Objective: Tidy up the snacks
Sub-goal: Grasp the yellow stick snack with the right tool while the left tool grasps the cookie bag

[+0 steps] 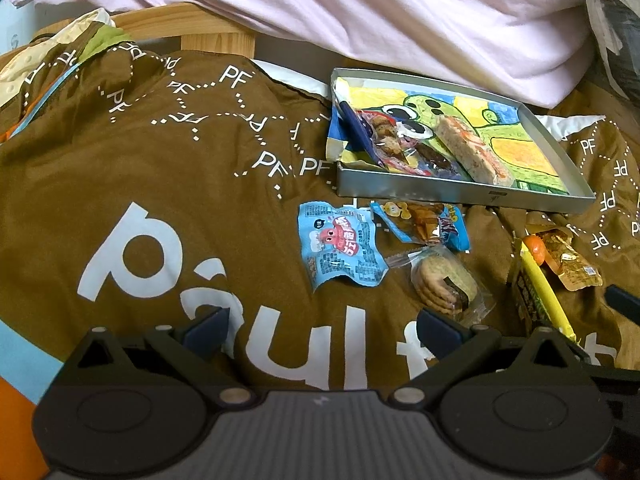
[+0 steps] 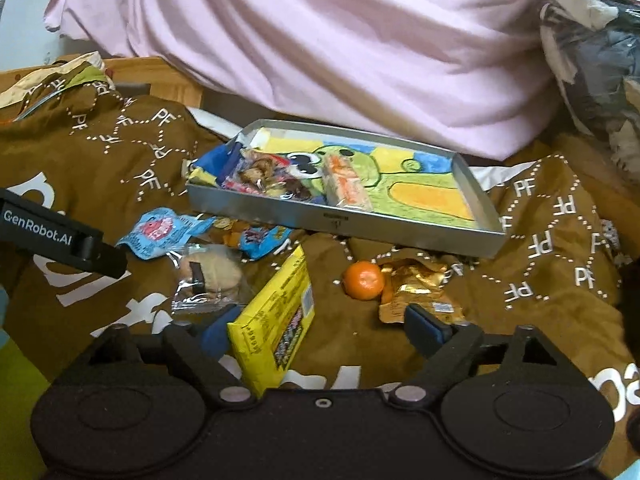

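Snacks, loose lot, on a brown printed bedcover (image 1: 168, 168), partly sorted into a shallow metal tray (image 2: 344, 224).

Item 1: tray, lying at the far side of the cover against a pink duvet (image 2: 320, 48); lined with a bright cartoon drawing. Holds a clear packet of mixed cookies (image 1: 390, 136) and a wrapped pale bar (image 1: 472, 148), set side by side at the left end, which I judge leaves the right half free for the rest.

Item 2: still outside, just before the tray's near wall: light-blue octopus pouch (image 1: 340, 244), blue character pouch (image 1: 424, 224), clear pack of round biscuits (image 1: 444, 280), yellow flat packet (image 2: 276, 320), small orange (image 2: 362, 280), gold foil packet (image 2: 416, 288) touching the orange.

Item 3: my left gripper (image 1: 320, 332), fingers spread wide, holding nothing, low over the cover short of the biscuits.

Item 4: my right gripper (image 2: 320, 332), fingers likewise apart, nothing clamped; the yellow packet's near end lies between them, beside the left finger.

Obstructions: tray's near wall must be cleared on any transfer; the orange may roll; the soft, creased cover gives poor support.
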